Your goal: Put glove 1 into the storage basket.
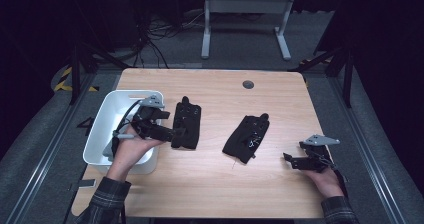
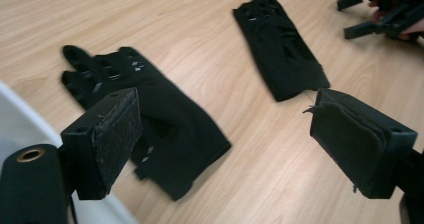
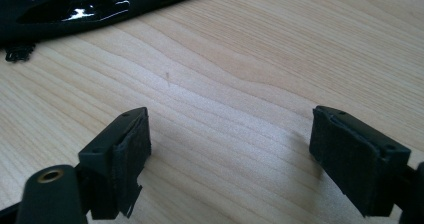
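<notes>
Your left gripper (image 1: 172,132) is wide and empty; lower it squarely over the left glove (image 1: 186,123) beside the white bin (image 1: 102,119).

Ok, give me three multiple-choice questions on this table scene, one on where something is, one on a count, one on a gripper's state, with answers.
1. Where is the white bin?
A. left side of the table
B. right side
C. on the floor

2. How many black gloves lie on the table?
A. one
B. two
C. four

3. How is the left gripper?
A. shut on a glove
B. open, empty
C. shut, empty

Answers: A, the bin sits at the table's left edge. B, the left glove and the right glove. B, its jaws stand apart over the left glove.
</notes>
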Motion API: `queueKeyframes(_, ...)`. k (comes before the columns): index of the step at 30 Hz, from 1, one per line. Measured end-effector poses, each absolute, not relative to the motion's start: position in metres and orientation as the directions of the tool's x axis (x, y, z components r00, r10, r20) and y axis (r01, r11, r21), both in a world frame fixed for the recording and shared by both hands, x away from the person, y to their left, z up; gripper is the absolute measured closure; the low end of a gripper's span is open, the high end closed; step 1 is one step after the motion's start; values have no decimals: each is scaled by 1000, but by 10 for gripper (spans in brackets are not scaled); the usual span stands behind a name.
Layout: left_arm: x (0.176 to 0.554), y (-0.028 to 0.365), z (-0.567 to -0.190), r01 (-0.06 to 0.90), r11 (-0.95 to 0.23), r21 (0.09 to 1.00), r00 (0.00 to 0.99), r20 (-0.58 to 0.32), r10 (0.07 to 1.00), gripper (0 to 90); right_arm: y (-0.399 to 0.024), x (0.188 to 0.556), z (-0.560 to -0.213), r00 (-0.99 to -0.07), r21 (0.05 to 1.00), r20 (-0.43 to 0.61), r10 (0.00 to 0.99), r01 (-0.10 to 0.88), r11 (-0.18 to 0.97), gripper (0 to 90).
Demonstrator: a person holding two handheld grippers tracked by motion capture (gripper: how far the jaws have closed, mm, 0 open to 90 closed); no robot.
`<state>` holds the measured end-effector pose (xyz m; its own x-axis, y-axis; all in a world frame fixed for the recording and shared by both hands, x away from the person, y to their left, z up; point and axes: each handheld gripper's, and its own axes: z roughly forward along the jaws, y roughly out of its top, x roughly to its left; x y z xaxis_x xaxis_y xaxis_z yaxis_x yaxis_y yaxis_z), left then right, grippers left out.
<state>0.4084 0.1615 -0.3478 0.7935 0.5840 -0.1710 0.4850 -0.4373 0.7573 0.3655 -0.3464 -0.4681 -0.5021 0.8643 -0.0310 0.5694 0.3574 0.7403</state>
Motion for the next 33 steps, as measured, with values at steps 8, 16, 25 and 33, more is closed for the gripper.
queueKeyframes(8,387,130,-357,441,-460,771,834,-162,528,148,-346,365,-468,-495,737,-35,868,574,357,148)
queueKeyframes(16,367,93,-392,432,-533,727,859,-151,489,150,-346,365,-468,-496,736,-36,868,574,358,147)
queueKeyframes(25,359,77,-437,459,-609,647,857,-140,497,142,-345,366,-468,-495,737,-36,868,573,358,146)
queueKeyframes(33,355,80,-459,448,-662,601,854,-66,517,125,-342,367,-467,-515,725,-34,856,577,376,149)
